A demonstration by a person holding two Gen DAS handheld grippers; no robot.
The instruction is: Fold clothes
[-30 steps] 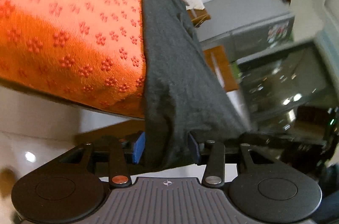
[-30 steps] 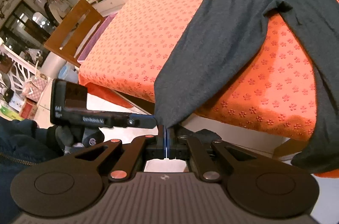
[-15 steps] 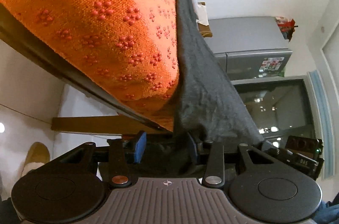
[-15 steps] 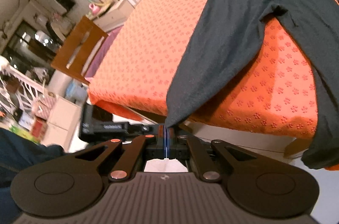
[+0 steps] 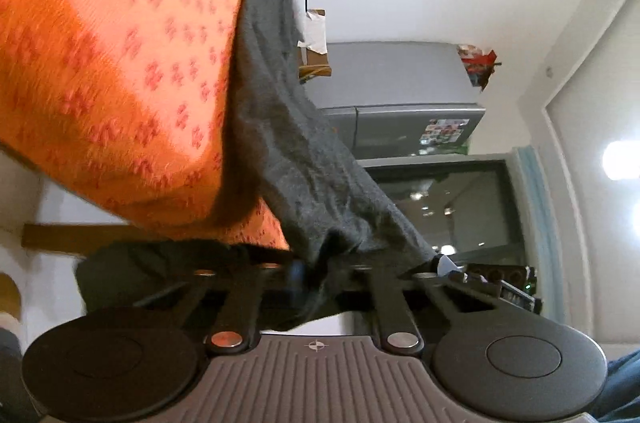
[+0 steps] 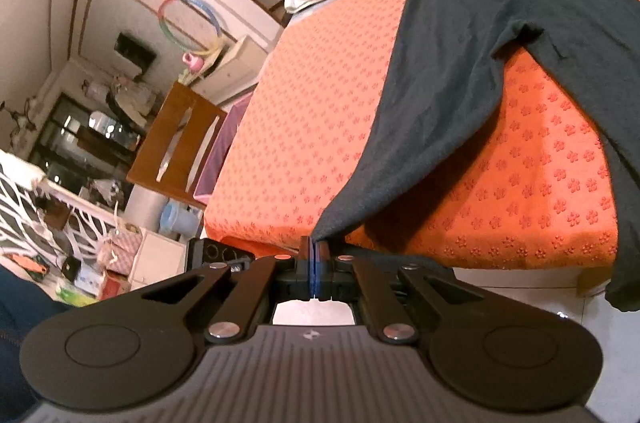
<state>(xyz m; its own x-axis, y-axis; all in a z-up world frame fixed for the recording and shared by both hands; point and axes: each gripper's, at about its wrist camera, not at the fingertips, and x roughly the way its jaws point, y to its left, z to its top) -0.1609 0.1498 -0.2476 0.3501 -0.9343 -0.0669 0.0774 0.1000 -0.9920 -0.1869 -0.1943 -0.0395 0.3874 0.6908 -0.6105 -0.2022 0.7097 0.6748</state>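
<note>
Trousers (image 6: 460,63), dark grey, legs spread

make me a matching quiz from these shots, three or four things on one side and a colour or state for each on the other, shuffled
Things:
1. pants
2. cover
3. right tool
4. chair

Colour or state:
A. orange with a small flower pattern
B. brown wood, beside the bed
C. dark grey, lying across the bed with its legs over the edge
D. shut on a leg end

Pairs: 1-C, 2-A, 3-D, 4-B
</note>
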